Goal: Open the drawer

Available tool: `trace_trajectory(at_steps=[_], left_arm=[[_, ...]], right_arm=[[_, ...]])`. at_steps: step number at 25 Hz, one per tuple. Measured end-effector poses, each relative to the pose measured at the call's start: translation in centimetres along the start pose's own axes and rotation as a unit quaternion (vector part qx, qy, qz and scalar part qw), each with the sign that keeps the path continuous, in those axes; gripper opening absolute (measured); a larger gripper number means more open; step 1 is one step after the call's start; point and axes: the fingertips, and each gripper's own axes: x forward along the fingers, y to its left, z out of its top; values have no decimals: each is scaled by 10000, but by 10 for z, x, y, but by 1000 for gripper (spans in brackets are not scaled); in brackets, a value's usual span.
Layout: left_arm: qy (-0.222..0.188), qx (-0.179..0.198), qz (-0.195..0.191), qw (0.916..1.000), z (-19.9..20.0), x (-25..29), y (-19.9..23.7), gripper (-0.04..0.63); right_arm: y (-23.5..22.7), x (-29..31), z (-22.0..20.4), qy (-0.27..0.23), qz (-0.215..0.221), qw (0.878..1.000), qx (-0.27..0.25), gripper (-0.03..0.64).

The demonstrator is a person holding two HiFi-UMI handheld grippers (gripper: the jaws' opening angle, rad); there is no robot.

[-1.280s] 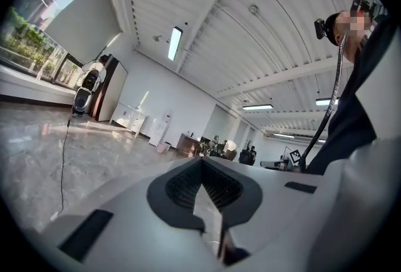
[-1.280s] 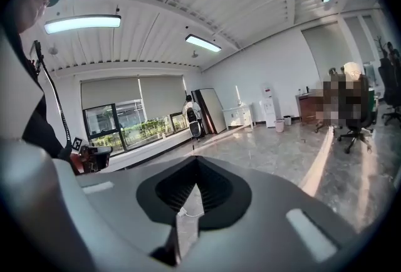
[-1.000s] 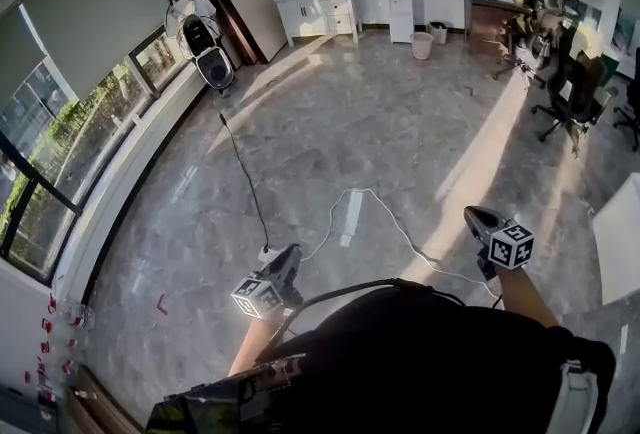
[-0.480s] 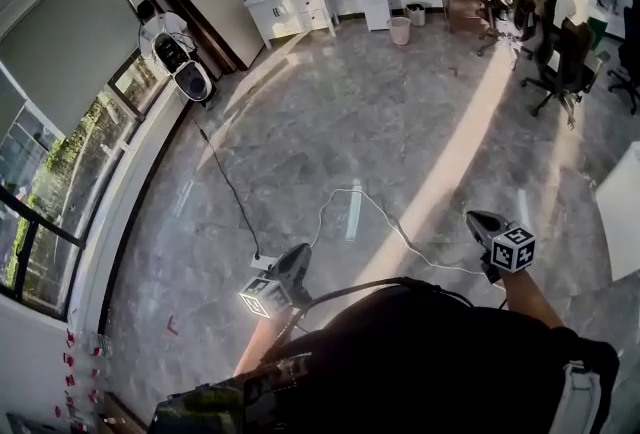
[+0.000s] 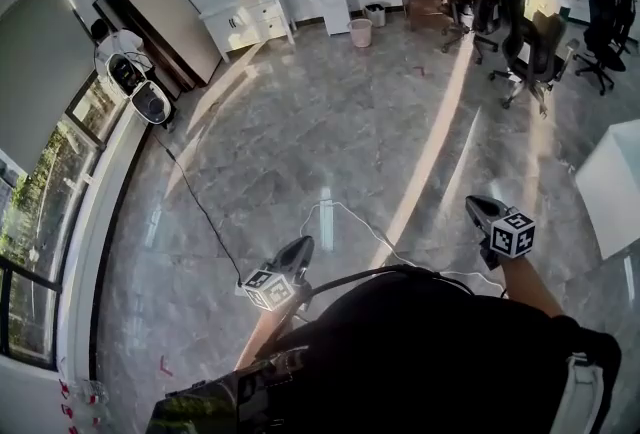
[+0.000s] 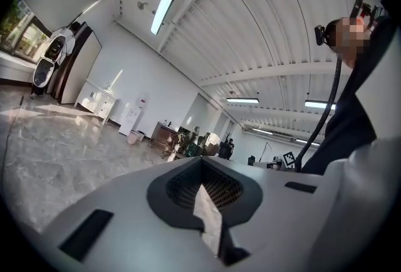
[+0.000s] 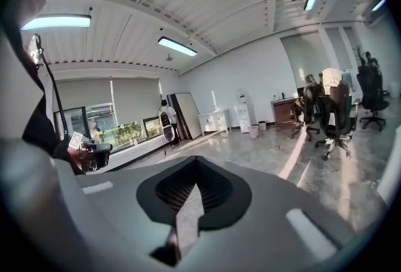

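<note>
Two hand-held grey tools, the left gripper (image 5: 297,250) and the right gripper (image 5: 480,209), hang over the grey marble floor (image 5: 330,132) in the head view, well apart from the white drawer cabinet (image 5: 248,17) at the far wall. In the left gripper view the fingers are together and empty, and the cabinet is tiny at far left. In the right gripper view the fingers are likewise together, and the cabinet's drawers are closed beside a white water dispenser (image 7: 242,109).
</note>
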Motion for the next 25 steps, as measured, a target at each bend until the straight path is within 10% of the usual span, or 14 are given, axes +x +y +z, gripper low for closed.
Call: trace_trajectory(at_steps=[12,25], left_arm=[[110,180,-276,9994,106,-3,167,0],[-153,-4,525,9985,136,-3,257,0]], right_arm=[[60,166,62,-257,-288,9992,78,2],[41,317,95,44,367,9993,98,2]])
